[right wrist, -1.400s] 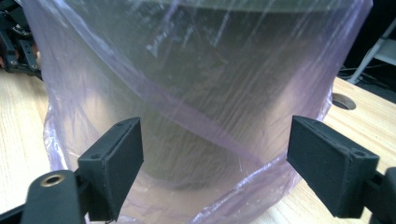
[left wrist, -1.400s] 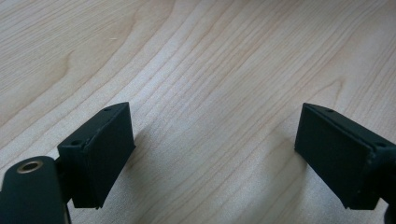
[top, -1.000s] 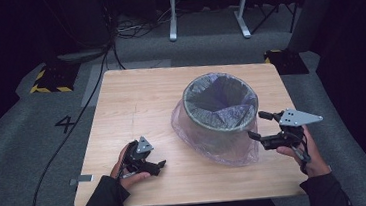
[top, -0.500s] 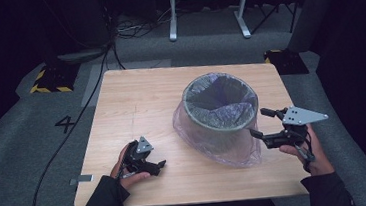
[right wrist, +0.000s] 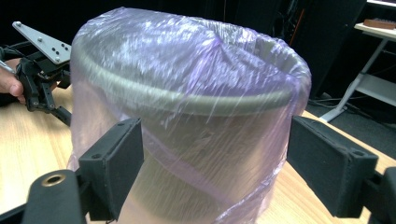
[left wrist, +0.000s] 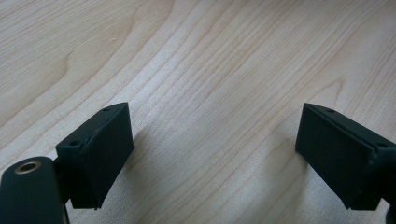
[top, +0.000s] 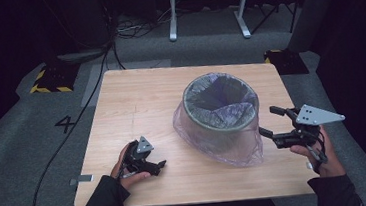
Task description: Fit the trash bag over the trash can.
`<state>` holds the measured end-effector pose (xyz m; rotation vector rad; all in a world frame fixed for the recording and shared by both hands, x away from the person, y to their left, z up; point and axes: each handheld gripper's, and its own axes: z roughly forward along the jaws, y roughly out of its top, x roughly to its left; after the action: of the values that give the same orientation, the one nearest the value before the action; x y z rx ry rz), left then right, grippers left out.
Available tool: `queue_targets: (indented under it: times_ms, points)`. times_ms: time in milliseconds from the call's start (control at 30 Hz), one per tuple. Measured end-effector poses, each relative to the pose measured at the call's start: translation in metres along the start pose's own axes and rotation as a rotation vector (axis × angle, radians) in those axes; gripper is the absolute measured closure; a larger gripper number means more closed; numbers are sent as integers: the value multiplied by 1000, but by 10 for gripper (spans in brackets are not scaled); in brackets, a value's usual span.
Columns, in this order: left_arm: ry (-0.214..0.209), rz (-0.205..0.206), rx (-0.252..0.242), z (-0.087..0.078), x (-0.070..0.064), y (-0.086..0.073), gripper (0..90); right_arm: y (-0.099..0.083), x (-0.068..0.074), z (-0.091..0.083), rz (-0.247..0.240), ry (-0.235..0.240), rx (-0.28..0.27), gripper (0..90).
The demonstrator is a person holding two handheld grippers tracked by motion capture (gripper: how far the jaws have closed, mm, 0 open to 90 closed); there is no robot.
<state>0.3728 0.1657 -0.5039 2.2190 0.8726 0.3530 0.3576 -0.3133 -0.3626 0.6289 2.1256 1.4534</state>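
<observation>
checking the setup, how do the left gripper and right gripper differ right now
The left gripper lies low on the wooden table, apart from the bin, with bare wood between its jaws. The right gripper is held up off the table's right edge, its jaws facing the purple liner bag pulled over the grey bin. Both have their jaws open and grip nothing.

right gripper [top: 273,126] | drawn back from the bin [top: 220,111] toward the table's [top: 136,102] right edge, off the bag [top: 235,151] | jaws left wide apart with nothing between them | bag | loose skirt at the bin's near right side slackened and spread lower onto the table
</observation>
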Motion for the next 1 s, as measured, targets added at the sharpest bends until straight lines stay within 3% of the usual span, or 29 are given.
queue_targets:
  times_ms: [167,533,1000]
  points:
    - [2,0,5,0,0,0,103,2,-2,-3,12,-6,-2,186]
    - [0,0,3,1,0,1,100,28,1,10,-53,14,3,186]
    - [-2,-1,3,1,0,1,100,37,-4,23,-36,-2,-11,172]
